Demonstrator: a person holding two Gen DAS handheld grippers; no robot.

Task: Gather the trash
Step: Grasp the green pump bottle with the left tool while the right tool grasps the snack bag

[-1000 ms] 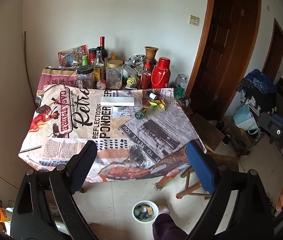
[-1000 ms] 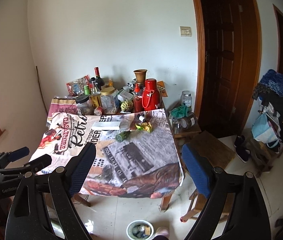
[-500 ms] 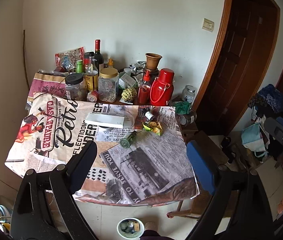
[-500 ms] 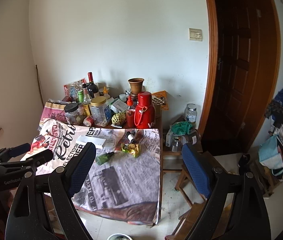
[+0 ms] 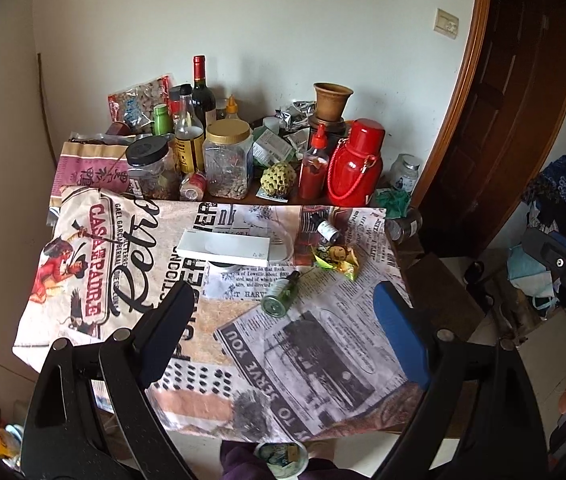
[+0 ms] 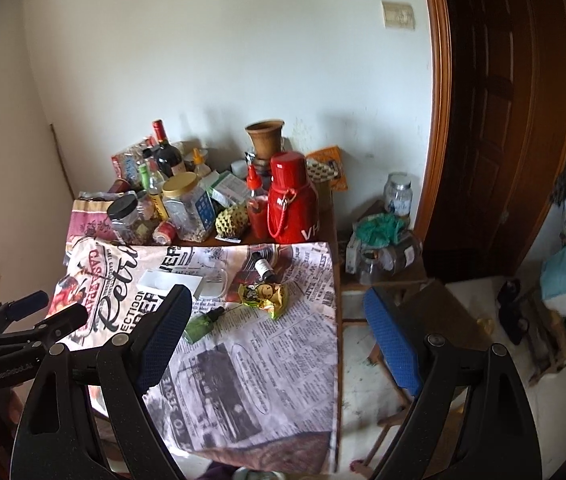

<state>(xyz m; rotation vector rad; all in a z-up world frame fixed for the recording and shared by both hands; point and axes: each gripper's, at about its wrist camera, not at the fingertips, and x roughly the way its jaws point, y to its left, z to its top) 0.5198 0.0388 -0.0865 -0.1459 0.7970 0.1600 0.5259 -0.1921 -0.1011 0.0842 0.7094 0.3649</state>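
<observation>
At the bottom of the left wrist view the left tool point(image 5: 283, 332) stands wide open, empty, its blue-padded fingers point(image 5: 401, 340) spread above the near edge of the table point(image 5: 323, 392) covered by a newspaper-print cloth. Low in the right wrist view the right tool point(image 6: 279, 336) is likewise spread open and holds nothing, hanging off the table's right edge. Below the table edge, at the bottom centre of the left view, sits a small white cup with scraps inside point(image 5: 281, 454). On the cloth, mid-frame, a small green glass dropper bottle point(image 5: 281, 300) lies on its side; just up and right of it is a crumpled yellow-green snack wrapper point(image 5: 333, 260), and beyond that a small dark bottle with a white cap point(image 5: 327, 230), also lying down. Left of these rests a flat white rectangular box point(image 5: 225, 248). Along the far edge, against the wall, stand a red thermos flask point(image 5: 357, 164), a plastic jar with a gold lid point(image 5: 229, 160) and a dark wine bottle point(image 5: 202, 88).
</observation>
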